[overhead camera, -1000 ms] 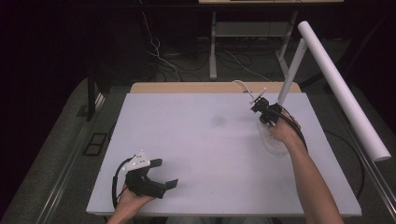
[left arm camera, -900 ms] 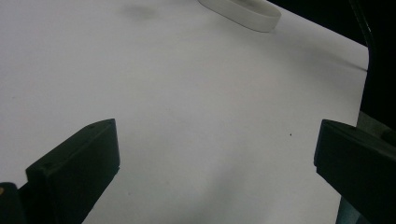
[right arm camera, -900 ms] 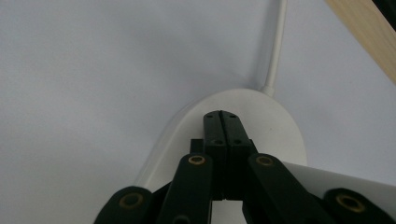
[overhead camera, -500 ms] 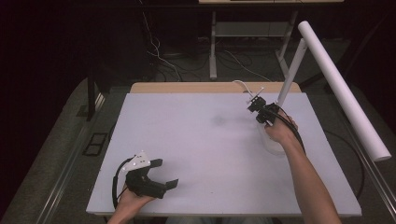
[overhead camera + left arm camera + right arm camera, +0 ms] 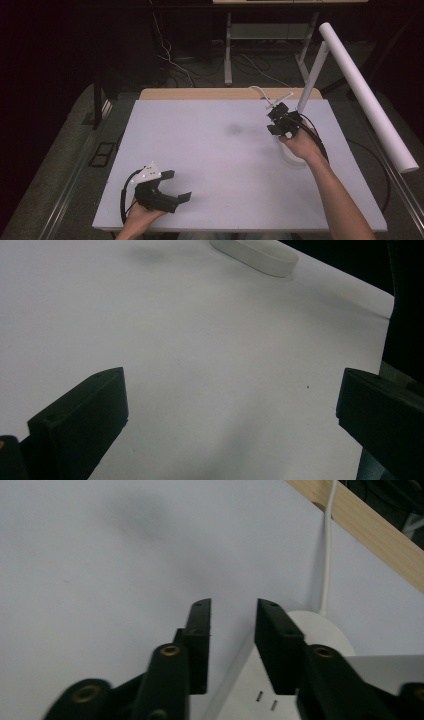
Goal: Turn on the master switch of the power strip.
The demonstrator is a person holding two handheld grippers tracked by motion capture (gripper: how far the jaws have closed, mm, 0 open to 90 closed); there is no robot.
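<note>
Right gripper (image 5: 276, 121) hovering over the round white plastic lamp base (image 5: 292, 156) at the far right of the pale grey tabletop (image 5: 210, 150), jaws just opened to a narrow gap, nothing between; left gripper (image 5: 180, 186) near edge, gaping wide, empty

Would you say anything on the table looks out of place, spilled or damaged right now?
Nothing stands out. The white lamp base sits flat on the white table, its cord running to the far edge, and the right tool hovers above with nothing between its jaws.
</note>
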